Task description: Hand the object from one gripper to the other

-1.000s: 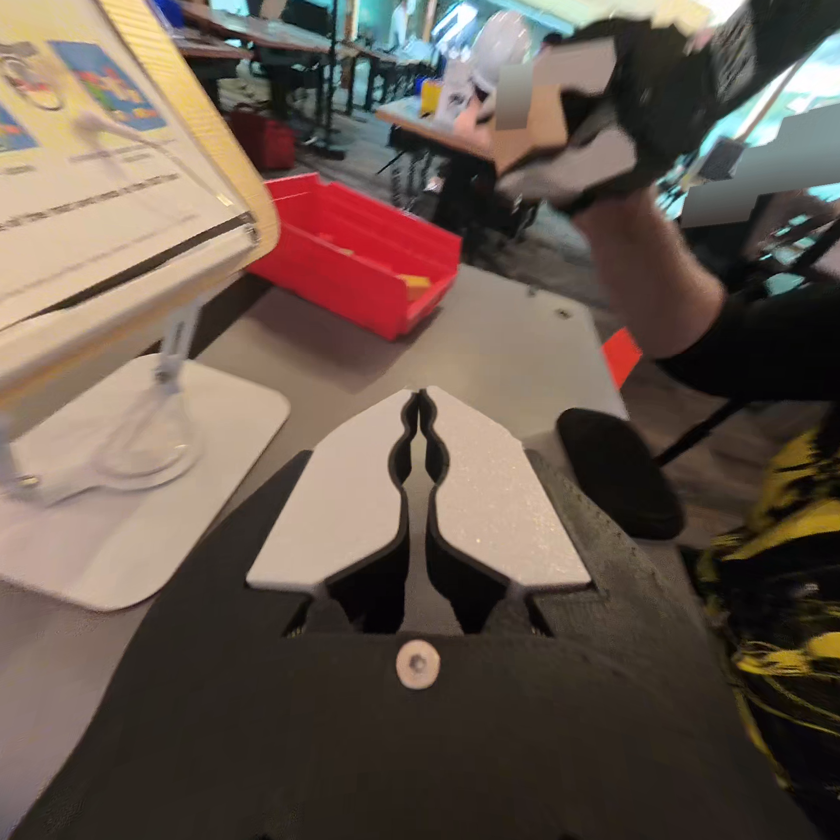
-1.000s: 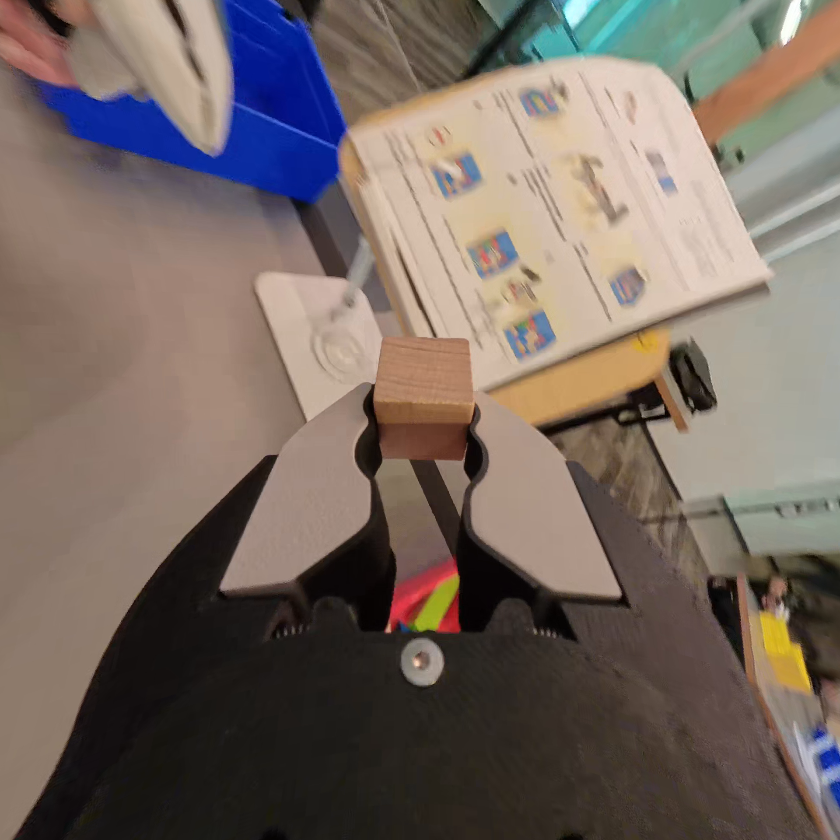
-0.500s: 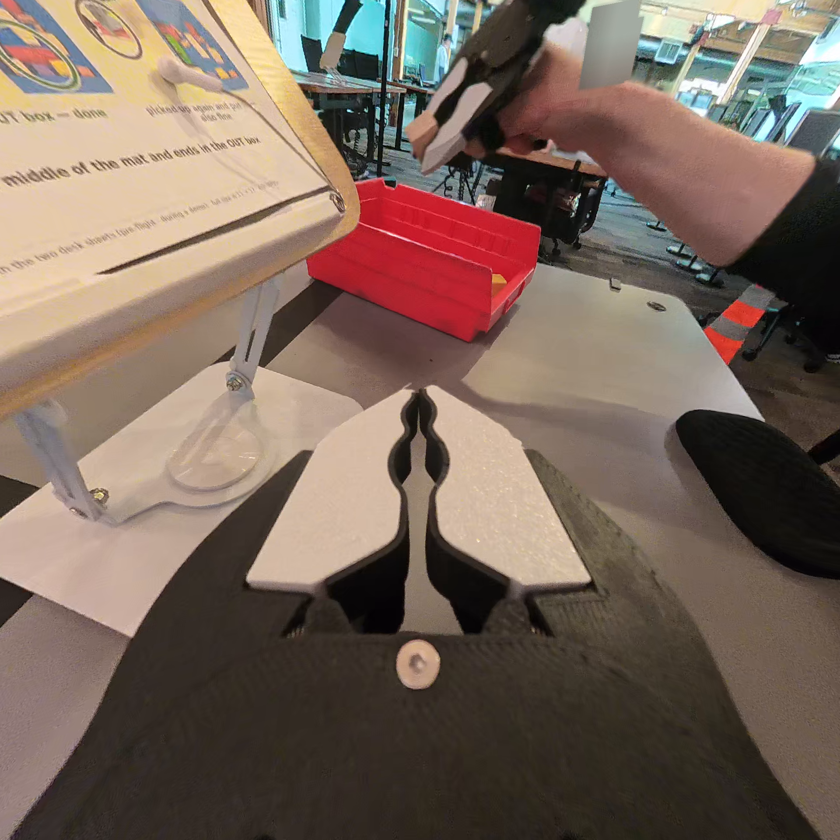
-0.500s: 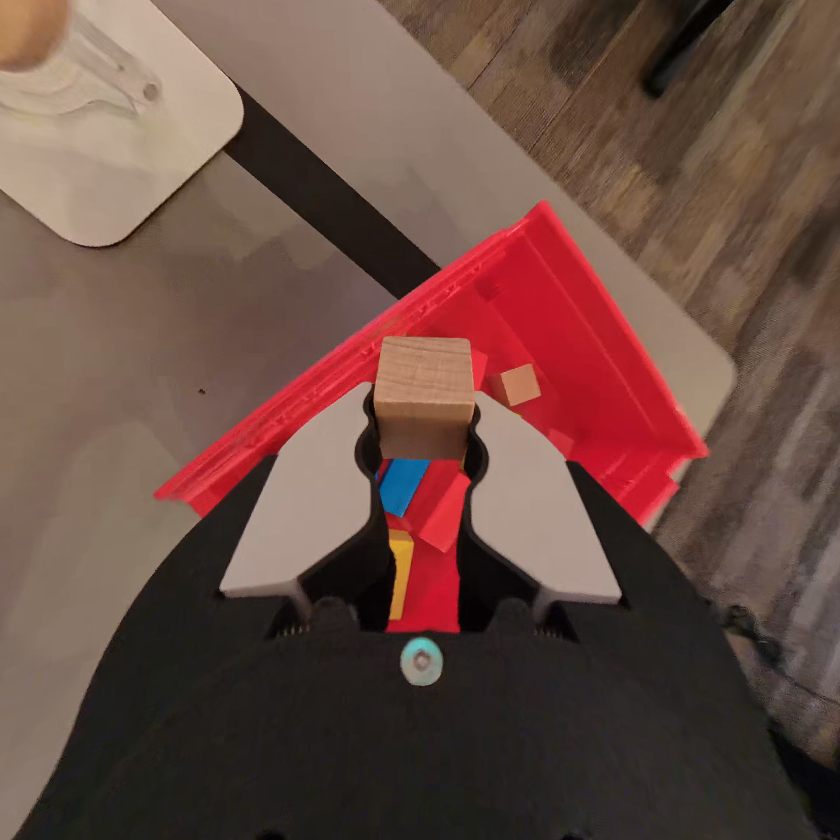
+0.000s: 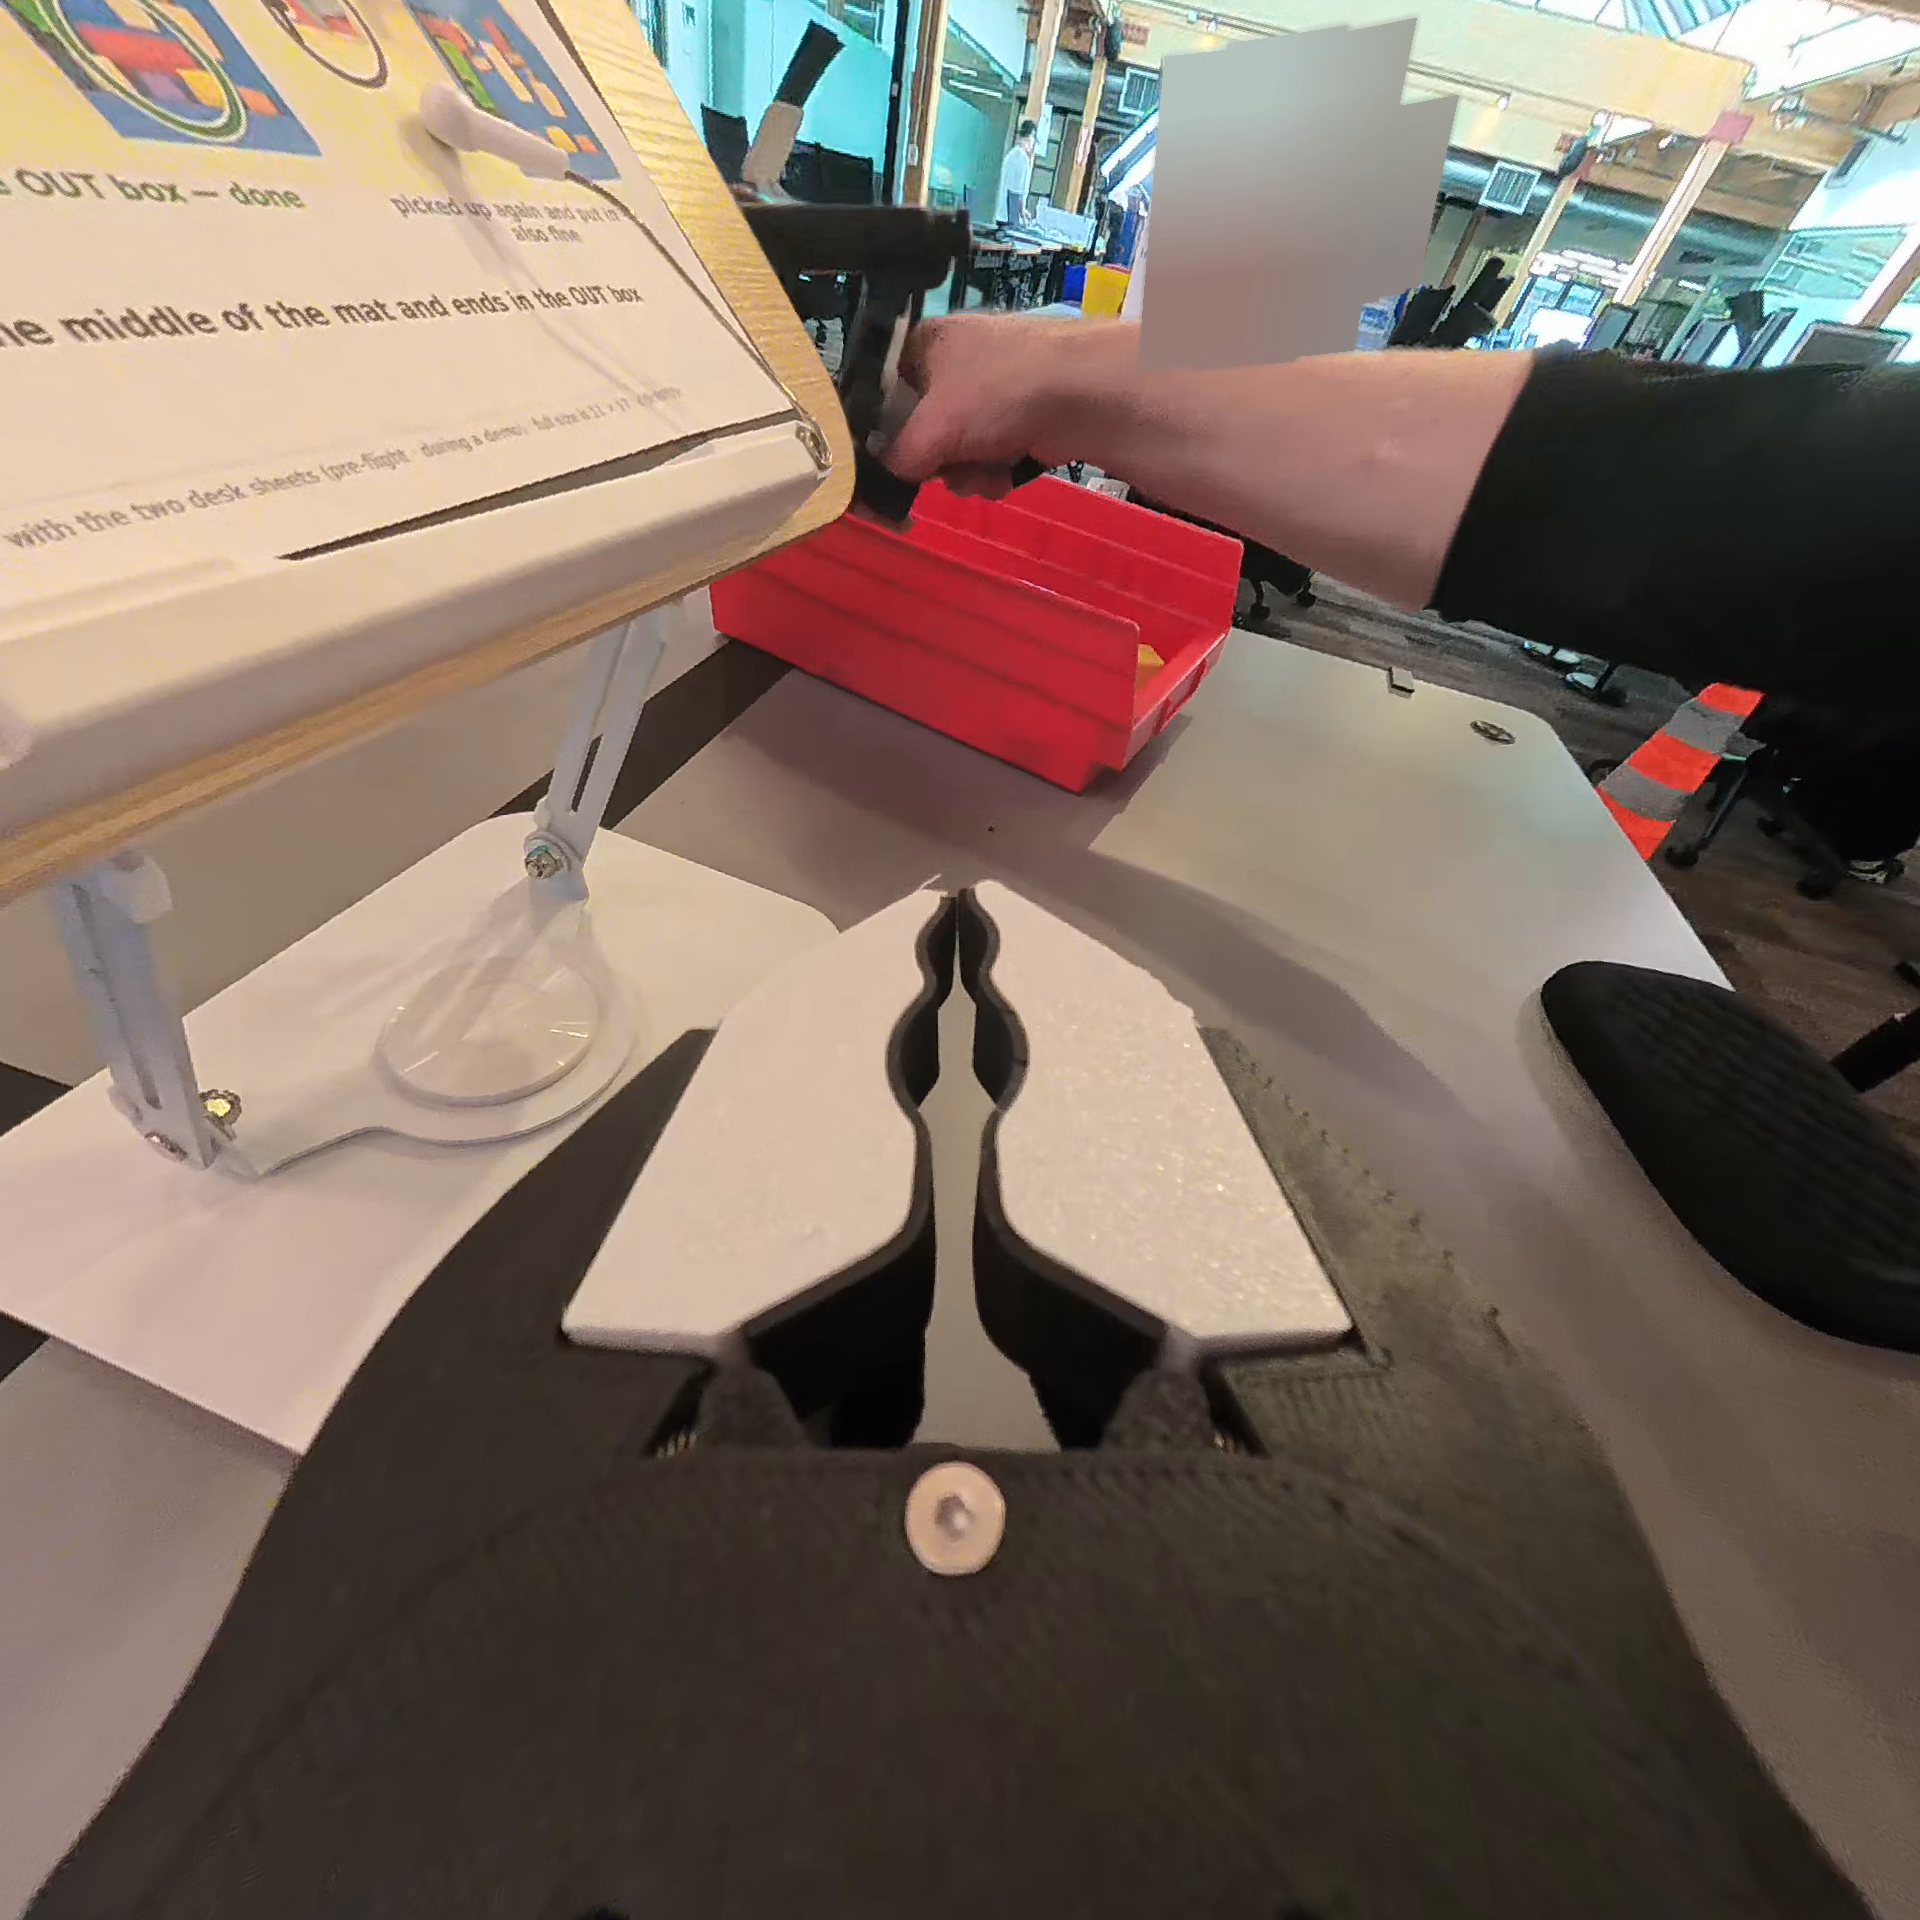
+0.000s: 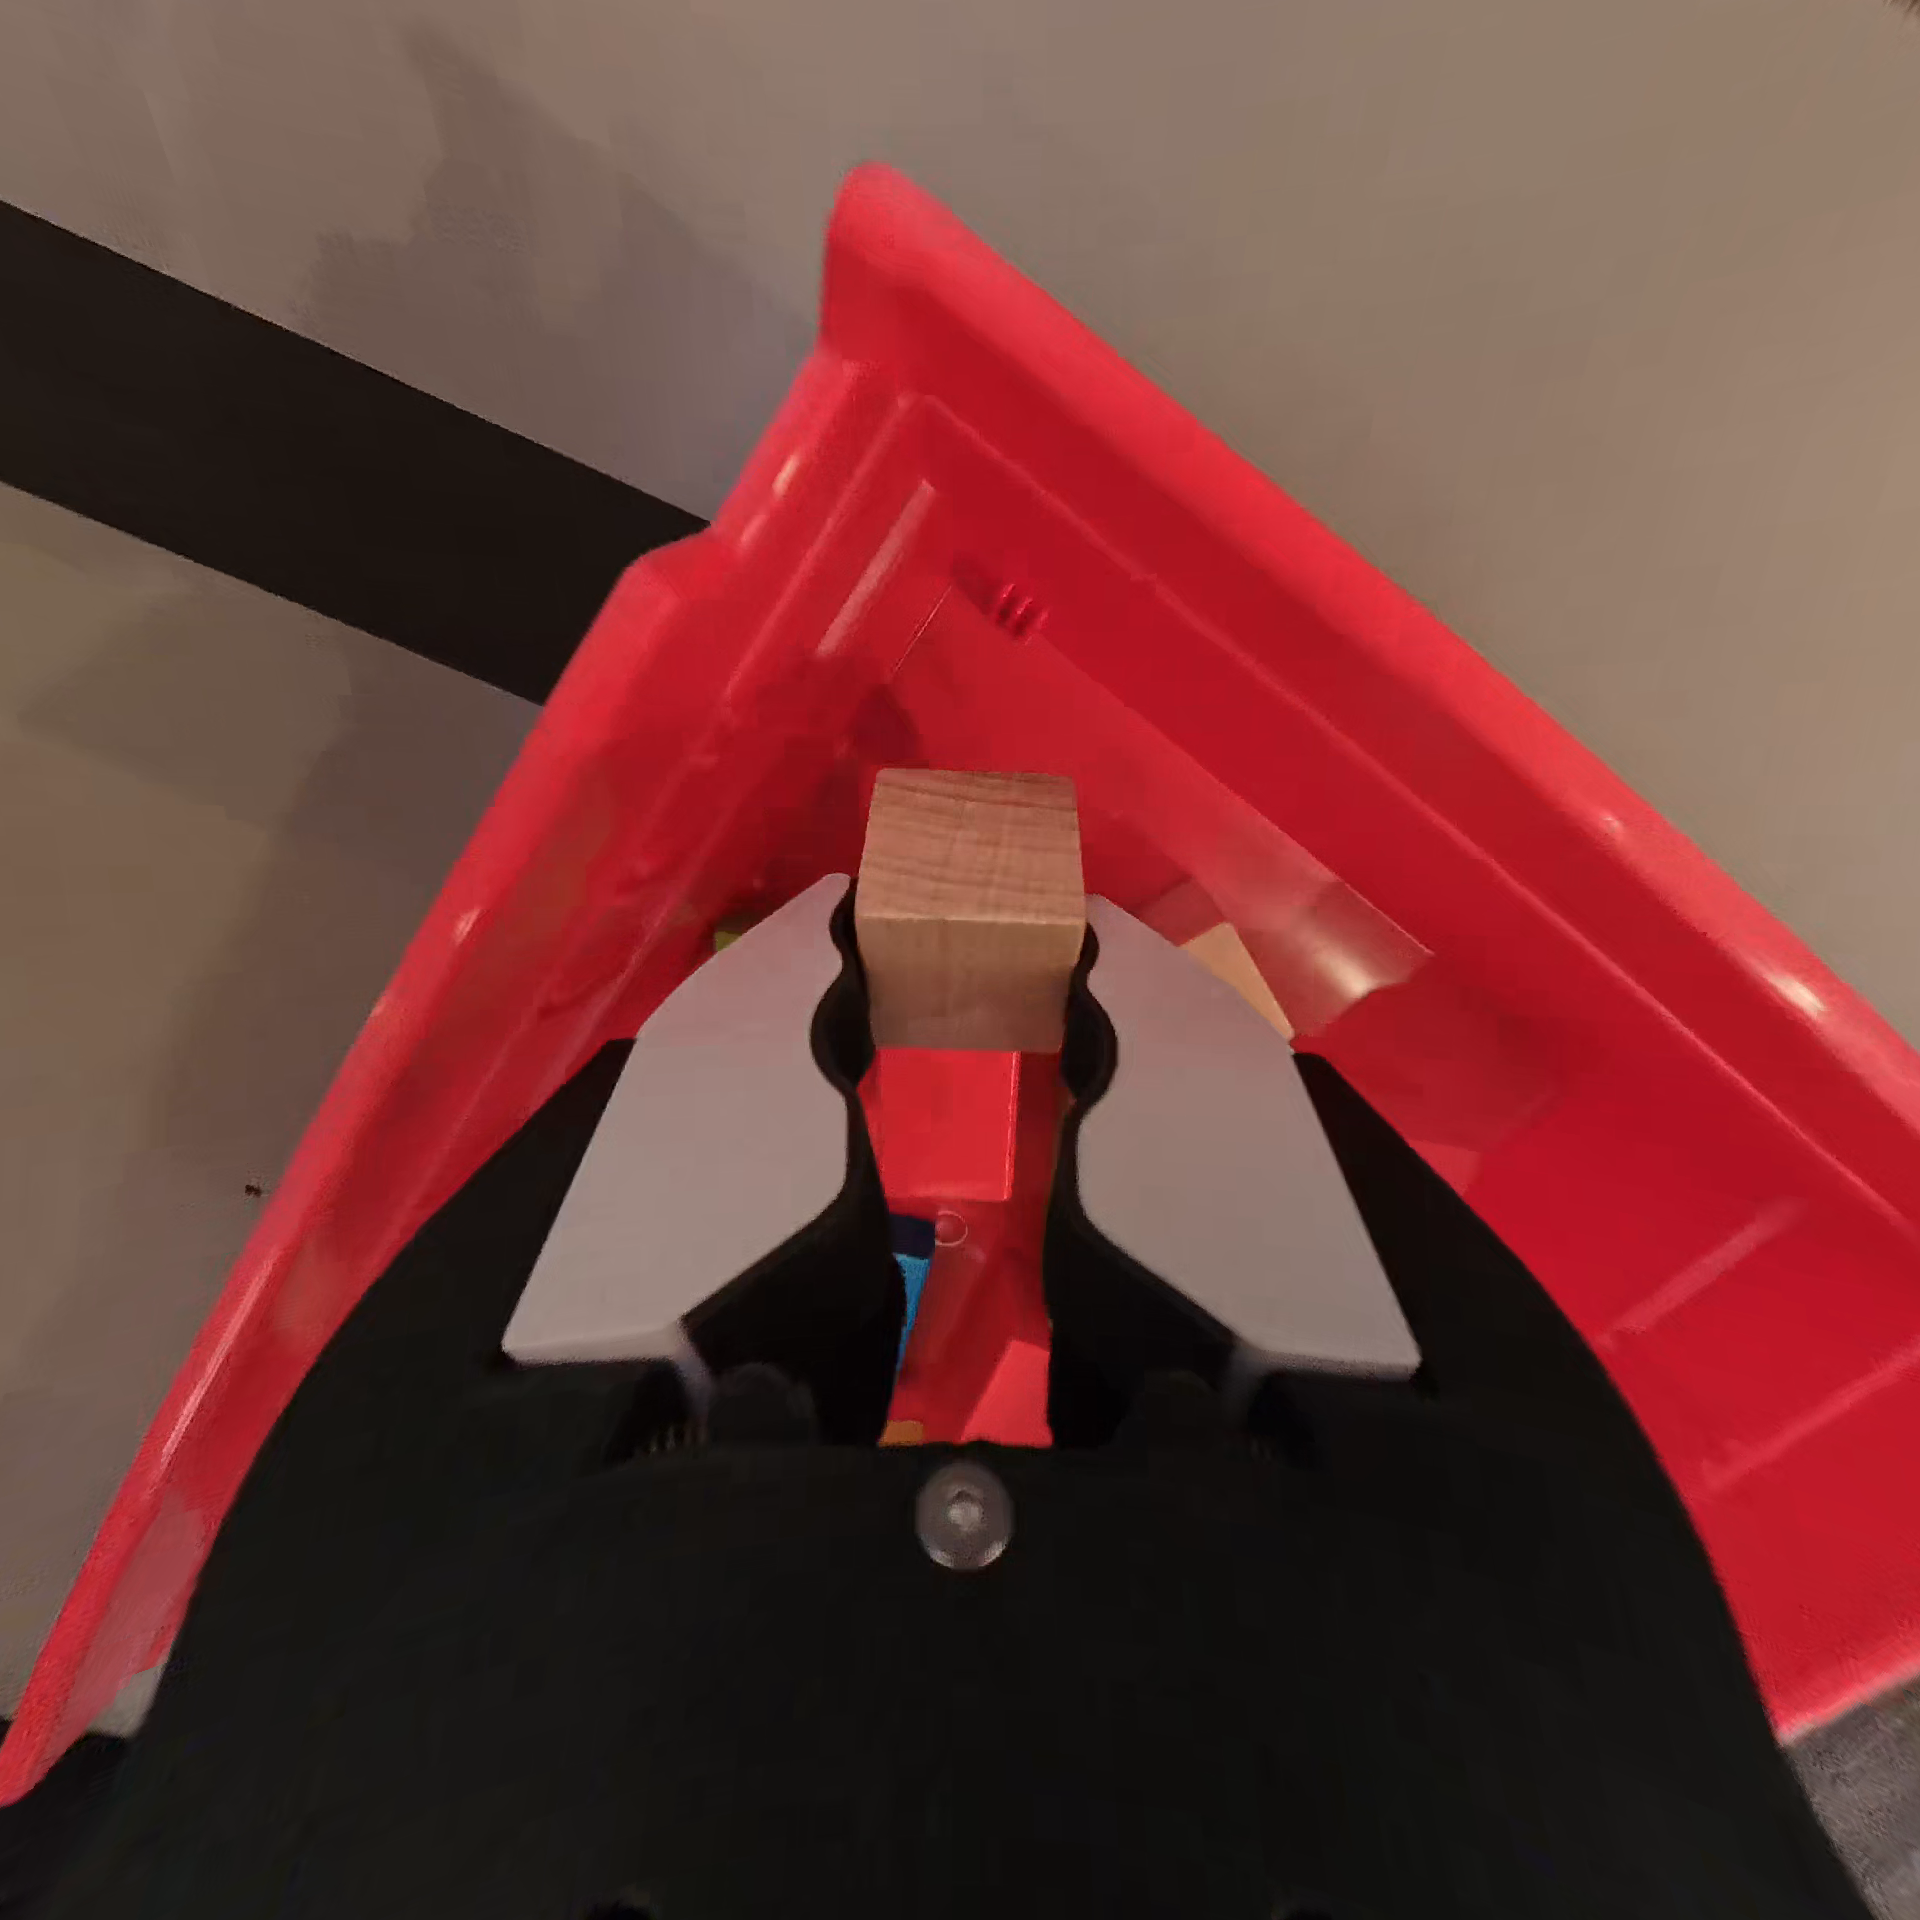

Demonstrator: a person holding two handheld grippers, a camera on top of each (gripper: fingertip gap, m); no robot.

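Note:
My right gripper (image 6: 971,940) is shut on a plain wooden cube (image 6: 971,904), both pads pressed on its sides. It holds the cube low inside the corner of the red bin (image 6: 1351,727), above several coloured blocks. In the left wrist view the red bin (image 5: 935,623) stands at the far side of the grey table (image 5: 1351,831). A hand holds the right gripper (image 5: 883,416) down into that bin, its fingertips hidden behind the paper stand. My left gripper (image 5: 956,904) is shut with nothing between its pads, above the table.
A tilted paper stand (image 5: 364,416) on a white base (image 5: 312,1143) stands at the left. A black chair arm (image 5: 1745,1143) is at the right table edge. An orange cone (image 5: 1673,769) stands on the floor beyond. A red block (image 6: 951,1122) lies under the cube.
My right gripper has carried the wooden cube from above the table over the red bin and down into its corner. My left gripper has stayed shut and swung slightly.

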